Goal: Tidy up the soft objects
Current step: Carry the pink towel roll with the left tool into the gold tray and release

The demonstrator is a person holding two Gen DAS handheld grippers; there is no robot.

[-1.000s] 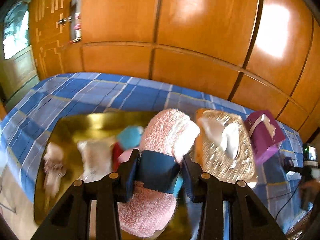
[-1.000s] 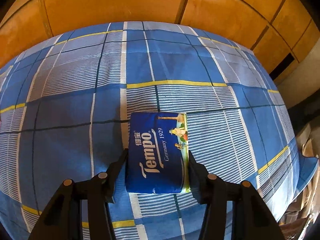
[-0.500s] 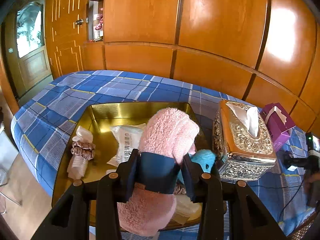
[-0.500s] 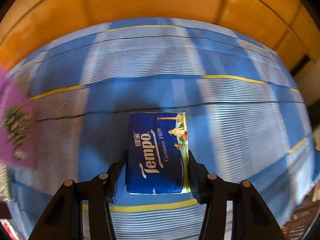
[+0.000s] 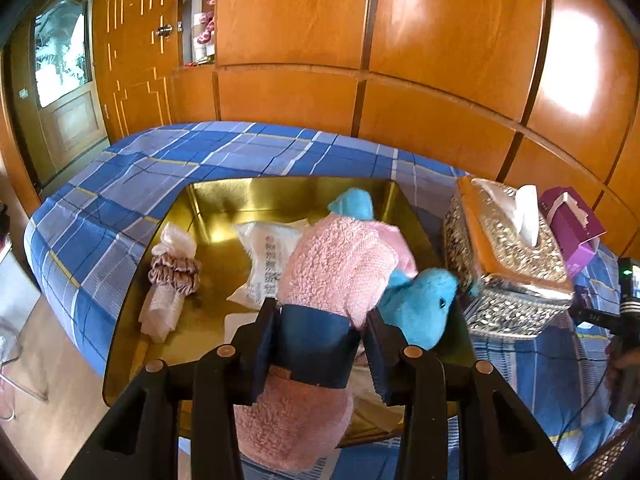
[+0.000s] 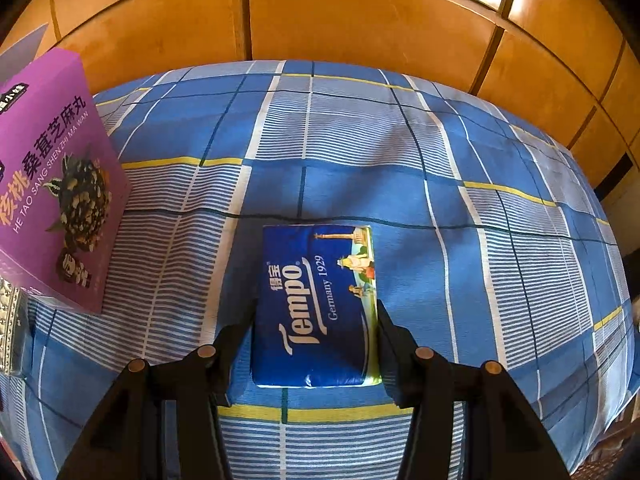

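Note:
My left gripper [image 5: 320,340] is shut on a rolled pink towel [image 5: 336,264] with a dark blue band and holds it above the gold tray [image 5: 208,200]. In the tray lie a blue plush toy [image 5: 420,304], a white packet [image 5: 266,256], a pale cloth bundle with a scrunchie [image 5: 174,276] and a pink cloth, partly hidden by the towel. My right gripper [image 6: 316,316] is shut on a blue Tempo tissue pack [image 6: 316,304], over the blue plaid bedspread [image 6: 360,140].
An ornate silver tissue box [image 5: 504,264] stands right of the tray, a purple box [image 5: 572,224] behind it. The purple box also shows in the right wrist view [image 6: 56,184] at left. Wooden wardrobe panels [image 5: 400,40] stand behind the bed. The bed edge drops to the floor at left.
My left gripper, with the towel, has swung so the tray sits more centred below. My right gripper, with the tissue pack, has swung left, bringing the purple box into view.

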